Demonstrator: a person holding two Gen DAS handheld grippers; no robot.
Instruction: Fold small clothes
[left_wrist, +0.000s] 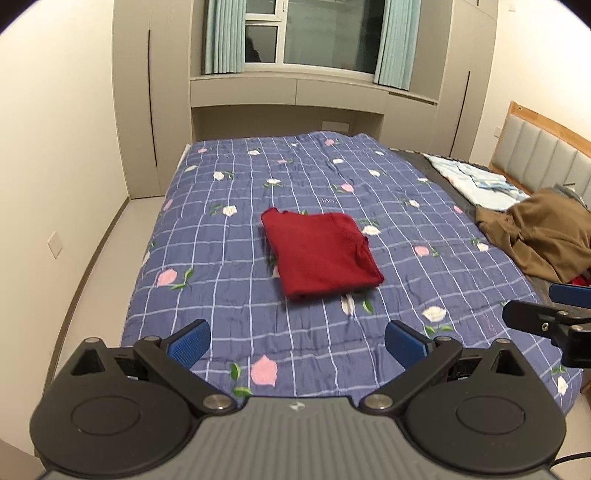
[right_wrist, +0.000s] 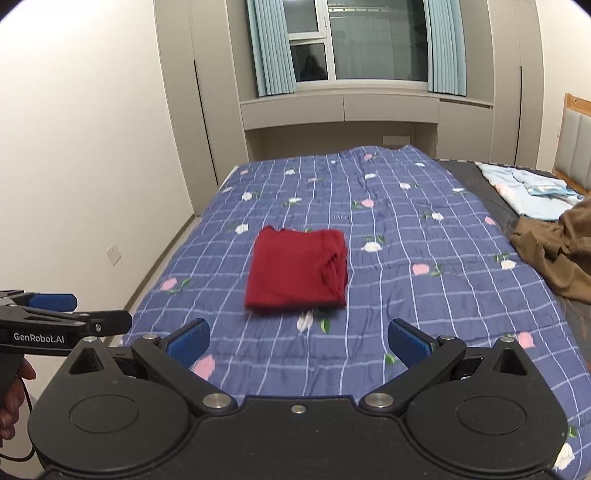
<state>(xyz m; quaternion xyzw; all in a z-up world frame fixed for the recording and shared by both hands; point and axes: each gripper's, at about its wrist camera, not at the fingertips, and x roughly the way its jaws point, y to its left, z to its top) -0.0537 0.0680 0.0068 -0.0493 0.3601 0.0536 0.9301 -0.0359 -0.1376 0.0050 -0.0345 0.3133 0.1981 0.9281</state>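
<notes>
On the bed (left_wrist: 207, 280), near the middle of the quilt (right_wrist: 424, 314), lies the red garment (left_wrist: 321, 254), folded into a compact, roughly rectangular bundle with layered edges showing along its right side. Its fabric looks soft and matte, with a slightly ragged fold at the far corner. Nothing touches it.

Left gripper (left_wrist: 297, 341): fingers spread wide apart, empty, held above the near part of the quilt and well short of the garment. Finger pads (left_wrist: 190, 341) are blue with a fine ribbed texture; the linkage arms are black, with round metal pivot pins, on a grey ridged body.

Right gripper (right_wrist: 299, 341): fingers likewise spread wide, empty, clear of the garment. Same blue ribbed pads (right_wrist: 408, 341) on black arms; the body is plain black. Seen from the left wrist view, it enters at the right edge, beside the left gripper. A hand (right_wrist: 11, 398) shows at the left edge of the right wrist view, gripping the left tool's handle.

Quilt: blue-violet, stitched in a white grid, printed with pink and white flowers, lightly puckered.

A brown garment (left_wrist: 543, 236) lies crumpled at the right side of the bed, with a pale blue cloth (right_wrist: 528, 192) laid flatter beyond it, both well apart from the red garment.
</notes>
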